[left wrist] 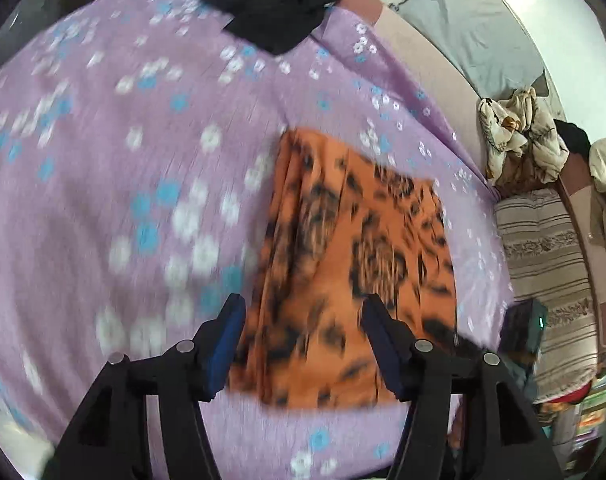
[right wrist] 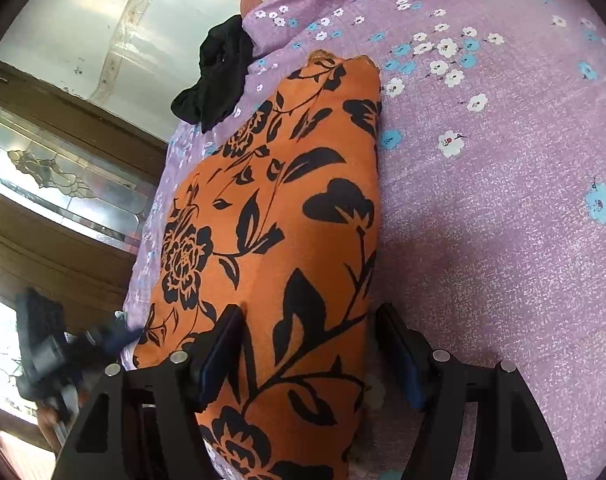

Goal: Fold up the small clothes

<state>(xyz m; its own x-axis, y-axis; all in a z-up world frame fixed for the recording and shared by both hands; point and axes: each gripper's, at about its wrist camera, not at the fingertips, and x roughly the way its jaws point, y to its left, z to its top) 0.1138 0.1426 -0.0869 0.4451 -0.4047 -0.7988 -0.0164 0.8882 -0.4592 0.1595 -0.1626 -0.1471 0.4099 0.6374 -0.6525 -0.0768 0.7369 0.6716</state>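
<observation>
The orange cloth [right wrist: 279, 216] lies folded, long axis running away from the right gripper [right wrist: 307, 344], whose open jaws straddle its near end; left gripper [left wrist: 299, 344] hovers open, empty.

Lilac flowered bedsheet [left wrist: 103, 160], wooden glazed cabinet [right wrist: 63, 184] beside

I am in a bedroom at home. Under my grippers lies a bed with a purple flowered sheet [left wrist: 123, 160]. Beyond my left gripper, to its right, I see a grey pillow [left wrist: 483, 28], crumpled clothes [left wrist: 519, 136] and a striped mattress [left wrist: 551, 280]. Left of my right gripper stands a wooden wardrobe with patterned glass [right wrist: 55, 168].
</observation>
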